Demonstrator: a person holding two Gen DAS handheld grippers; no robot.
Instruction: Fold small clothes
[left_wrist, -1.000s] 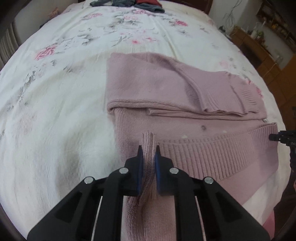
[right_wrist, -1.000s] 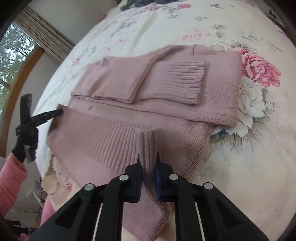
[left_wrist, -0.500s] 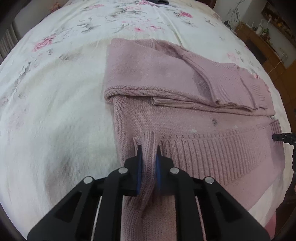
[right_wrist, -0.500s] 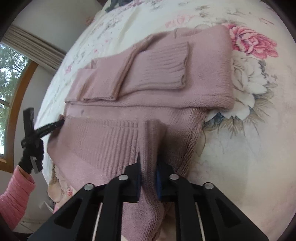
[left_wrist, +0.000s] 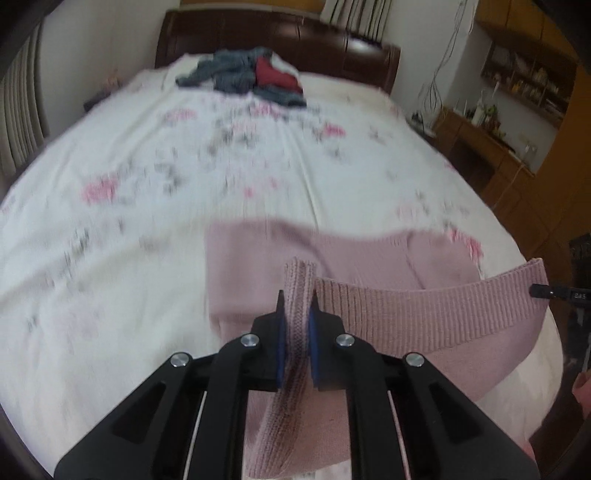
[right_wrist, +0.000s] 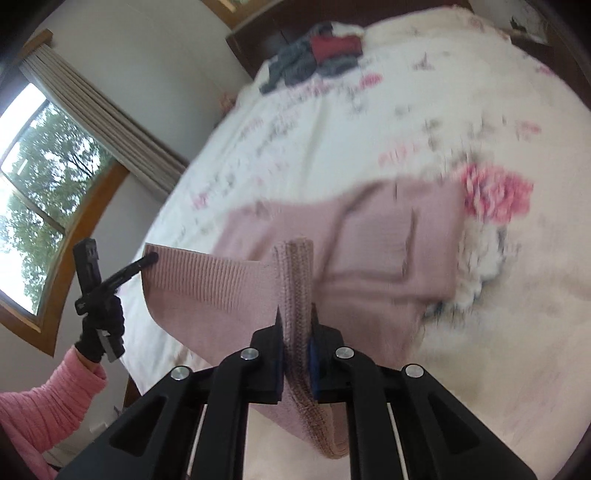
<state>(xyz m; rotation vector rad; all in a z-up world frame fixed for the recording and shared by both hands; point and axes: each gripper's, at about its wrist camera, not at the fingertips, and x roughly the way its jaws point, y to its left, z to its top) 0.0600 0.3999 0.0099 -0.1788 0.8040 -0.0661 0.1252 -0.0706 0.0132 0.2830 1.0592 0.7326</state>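
A pink knit sweater (left_wrist: 424, 314) lies on the floral bedsheet (left_wrist: 184, 206), its sleeves folded across the body. Its ribbed hem is lifted off the bed and stretched between the two grippers. My left gripper (left_wrist: 297, 299) is shut on one hem corner, the knit bunched between its blue pads. My right gripper (right_wrist: 295, 314) is shut on the other hem corner of the sweater (right_wrist: 369, 240). In the right wrist view the left gripper (right_wrist: 149, 258) shows at the far end of the raised hem, held by a gloved hand in a pink sleeve (right_wrist: 44, 402).
A pile of grey and red clothes (left_wrist: 247, 75) sits near the dark wooden headboard (left_wrist: 280, 40). Wooden cabinets and shelves (left_wrist: 517, 122) stand right of the bed. A window with curtains (right_wrist: 55, 173) is on the left wall.
Both grippers have risen, lifting the hem off the bed and carrying it toward the folded sleeves. The views have tilted up, so the headboard and clothes pile now show.
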